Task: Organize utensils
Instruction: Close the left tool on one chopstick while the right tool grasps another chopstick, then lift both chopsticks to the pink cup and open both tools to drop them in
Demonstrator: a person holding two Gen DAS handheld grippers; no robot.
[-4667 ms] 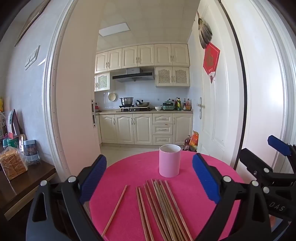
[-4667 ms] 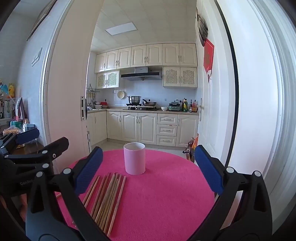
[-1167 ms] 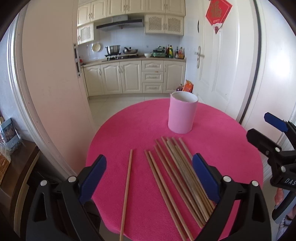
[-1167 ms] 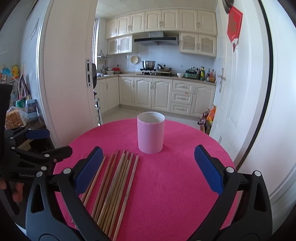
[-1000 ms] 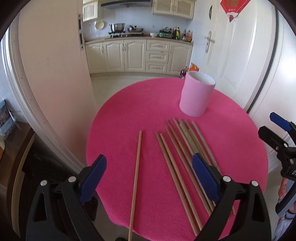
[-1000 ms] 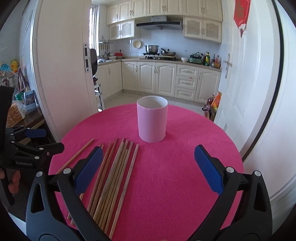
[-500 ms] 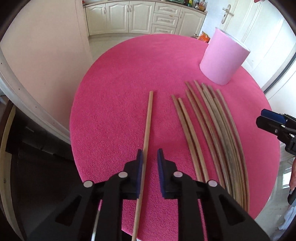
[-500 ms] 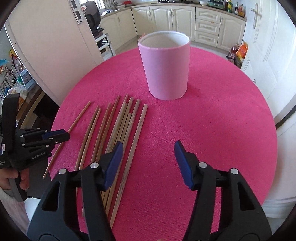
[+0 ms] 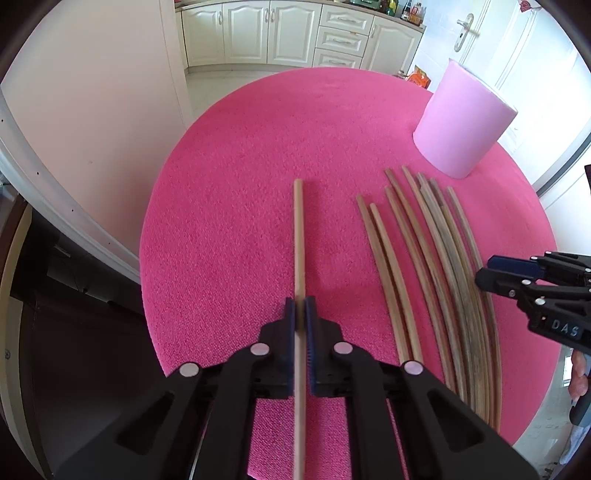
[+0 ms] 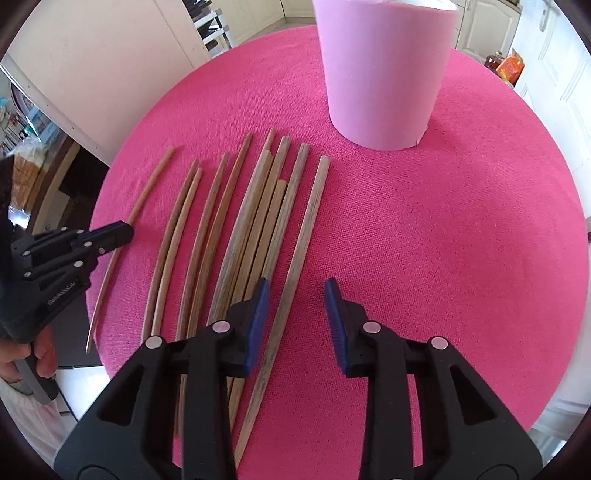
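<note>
Chopsticks (image 10: 236, 236): our left gripper (image 9: 300, 314) is clenched on the lone chopstick (image 9: 298, 236); only the right wrist view shows our right gripper (image 10: 295, 295) closing around the outermost chopstick (image 10: 299, 258), pads not pressing yet.

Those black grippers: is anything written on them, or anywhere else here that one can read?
"DAS": white letters on the right gripper, seen from the left wrist view.
White lettering on the left gripper, starting "Gen", too blurred to read in full.
Bottles on the kitchen counter: labels too small.
</note>
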